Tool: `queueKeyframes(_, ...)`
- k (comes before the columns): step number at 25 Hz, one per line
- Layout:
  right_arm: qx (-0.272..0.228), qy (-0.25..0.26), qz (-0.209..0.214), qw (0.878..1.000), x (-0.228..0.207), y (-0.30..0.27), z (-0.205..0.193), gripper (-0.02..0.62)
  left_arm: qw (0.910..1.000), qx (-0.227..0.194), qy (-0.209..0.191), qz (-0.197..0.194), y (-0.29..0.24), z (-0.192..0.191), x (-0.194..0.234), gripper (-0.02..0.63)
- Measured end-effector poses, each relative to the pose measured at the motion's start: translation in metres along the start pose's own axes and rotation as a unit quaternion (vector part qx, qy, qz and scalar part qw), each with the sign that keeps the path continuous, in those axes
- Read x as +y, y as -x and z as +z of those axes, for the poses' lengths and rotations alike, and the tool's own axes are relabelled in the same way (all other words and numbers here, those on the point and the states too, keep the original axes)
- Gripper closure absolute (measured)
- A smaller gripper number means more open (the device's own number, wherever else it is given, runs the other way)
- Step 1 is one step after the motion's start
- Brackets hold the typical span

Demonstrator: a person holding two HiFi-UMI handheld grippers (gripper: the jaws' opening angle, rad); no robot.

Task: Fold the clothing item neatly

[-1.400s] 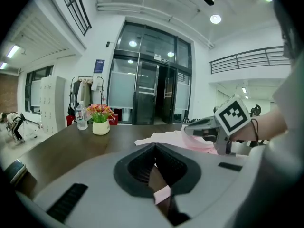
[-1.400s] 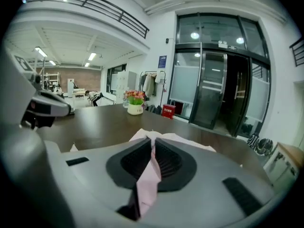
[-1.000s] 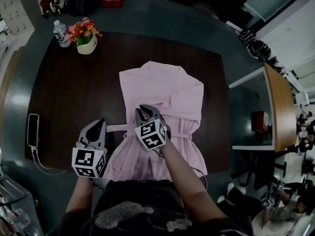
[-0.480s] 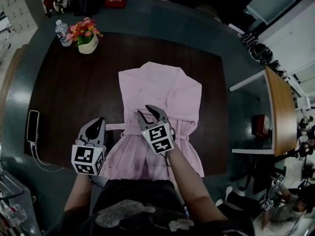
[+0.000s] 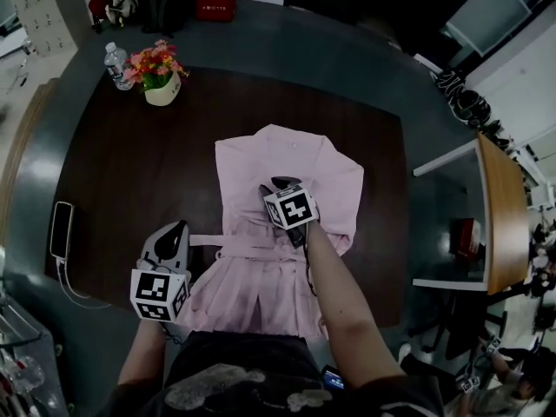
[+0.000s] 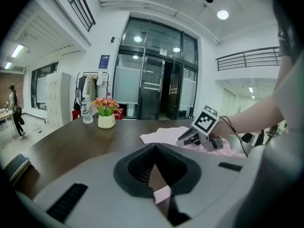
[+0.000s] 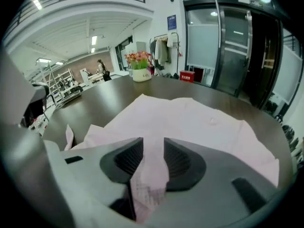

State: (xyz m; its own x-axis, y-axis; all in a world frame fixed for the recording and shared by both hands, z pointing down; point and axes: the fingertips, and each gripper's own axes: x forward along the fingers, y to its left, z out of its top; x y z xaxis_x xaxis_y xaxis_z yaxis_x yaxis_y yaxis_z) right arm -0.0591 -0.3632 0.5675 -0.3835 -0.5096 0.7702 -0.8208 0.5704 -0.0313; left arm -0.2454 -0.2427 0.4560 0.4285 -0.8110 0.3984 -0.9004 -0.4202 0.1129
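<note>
1. A pink dress (image 5: pixel 287 159) lies flat in the middle of the dark table (image 5: pixel 130 163). Its collar points away from me and its skirt hem lies at the near edge, just in front of my body.
2. My left gripper (image 5: pixel 176 228) rests low at the dress's left side. Its jaws are together and clamped on the end of the belt (image 5: pixel 221 241), and a scrap of pink shows pinched between them in the left gripper view.
3. The belt runs as a thin strip from that gripper across the bare wood to the waist of the dress.
4. My right gripper (image 5: pixel 278 182) is over the chest of the dress, below the collar, and is tilted down onto the cloth. Its jaws stand apart, having just been opening, and a rumpled ridge of pink cloth runs up between them in the right gripper view.
5. The two grippers are well apart, the left at the waistline and the right further up the dress.
6. At the table's far left corner a pot of flowers (image 5: pixel 161 81) stands beside a water bottle (image 5: pixel 114 63).
7. A phone (image 5: pixel 61 229) lies near the left edge with a cable trailing from it.
</note>
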Motion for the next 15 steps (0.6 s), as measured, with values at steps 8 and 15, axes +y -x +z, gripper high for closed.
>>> queueKeyframes(8,-0.025,0.026,-0.019,0.999,0.011,-0.005,0.026,0.589,0.9999,0.009,0.004,0.008,-0.011,-0.001,0.019,0.595)
queueKeyframes(15,-0.097,0.166,0.001,0.981,0.053,-0.008,0.074,0.589,0.9999,0.014,0.007,-0.003,-0.015,-0.005,0.015,0.595)
